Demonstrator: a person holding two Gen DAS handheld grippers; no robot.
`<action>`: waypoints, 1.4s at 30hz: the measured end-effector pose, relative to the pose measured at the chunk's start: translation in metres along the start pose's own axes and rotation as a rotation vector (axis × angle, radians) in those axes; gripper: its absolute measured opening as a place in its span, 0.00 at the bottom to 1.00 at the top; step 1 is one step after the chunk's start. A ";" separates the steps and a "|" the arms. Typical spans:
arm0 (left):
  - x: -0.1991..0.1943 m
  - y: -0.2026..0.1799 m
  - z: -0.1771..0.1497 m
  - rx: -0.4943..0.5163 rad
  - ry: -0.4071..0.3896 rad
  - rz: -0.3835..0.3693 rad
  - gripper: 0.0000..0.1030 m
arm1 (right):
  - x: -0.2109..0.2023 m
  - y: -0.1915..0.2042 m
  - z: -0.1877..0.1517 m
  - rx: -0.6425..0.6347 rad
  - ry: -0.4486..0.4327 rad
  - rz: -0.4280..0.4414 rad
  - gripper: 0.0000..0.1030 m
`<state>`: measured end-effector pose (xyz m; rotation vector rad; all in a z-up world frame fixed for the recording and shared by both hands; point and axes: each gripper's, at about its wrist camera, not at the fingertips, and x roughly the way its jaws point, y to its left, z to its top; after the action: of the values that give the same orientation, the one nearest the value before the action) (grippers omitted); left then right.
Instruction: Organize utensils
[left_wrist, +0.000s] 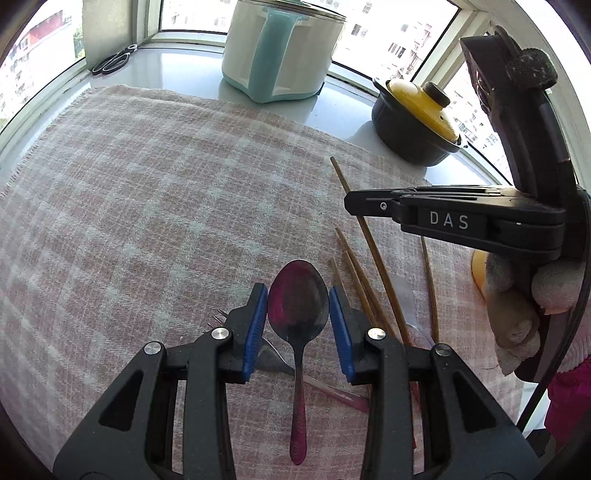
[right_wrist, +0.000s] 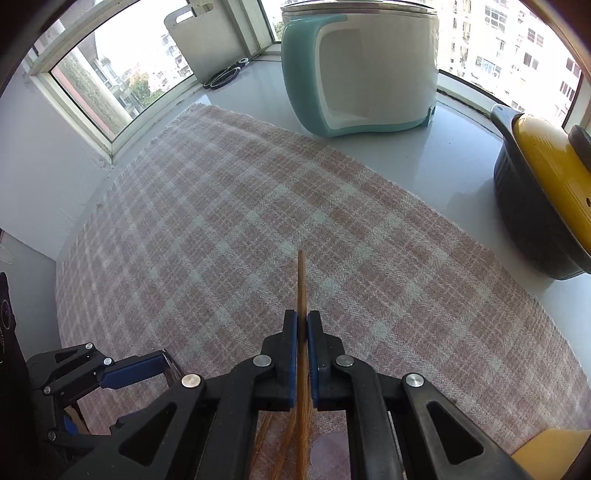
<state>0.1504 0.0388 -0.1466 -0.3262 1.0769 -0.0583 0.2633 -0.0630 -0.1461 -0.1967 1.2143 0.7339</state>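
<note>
In the left wrist view, my left gripper (left_wrist: 298, 325) is shut on a metal spoon (left_wrist: 298, 302); the blue pads press both edges of its bowl. The spoon's pink-tinted handle points back toward the camera. Under it lie a fork (left_wrist: 271, 360) and several wooden chopsticks (left_wrist: 354, 273) on the checked cloth (left_wrist: 166, 203). My right gripper (right_wrist: 303, 328) is shut on a chopstick (right_wrist: 301, 280) that sticks out forward. From the left wrist view, that gripper (left_wrist: 349, 203) shows side-on at the right, with the long chopstick (left_wrist: 373, 247) crossing its tip.
A white and teal rice cooker (right_wrist: 362, 66) stands on the sill behind the cloth. A black pot with a yellow lid (right_wrist: 546, 192) is at the right. Scissors (left_wrist: 112, 61) lie in the far left corner. A gloved hand (left_wrist: 517, 306) holds the right gripper.
</note>
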 end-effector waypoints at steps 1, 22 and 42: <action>-0.002 -0.002 0.000 0.001 -0.006 -0.001 0.33 | -0.006 -0.001 -0.004 0.006 -0.012 0.000 0.03; -0.063 -0.040 -0.015 0.072 -0.125 -0.025 0.33 | -0.137 -0.009 -0.085 0.098 -0.264 -0.017 0.03; -0.101 -0.093 -0.005 0.140 -0.216 -0.086 0.33 | -0.235 -0.020 -0.133 0.100 -0.436 -0.100 0.02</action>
<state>0.1082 -0.0299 -0.0354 -0.2459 0.8400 -0.1709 0.1353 -0.2413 0.0120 -0.0113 0.8167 0.5883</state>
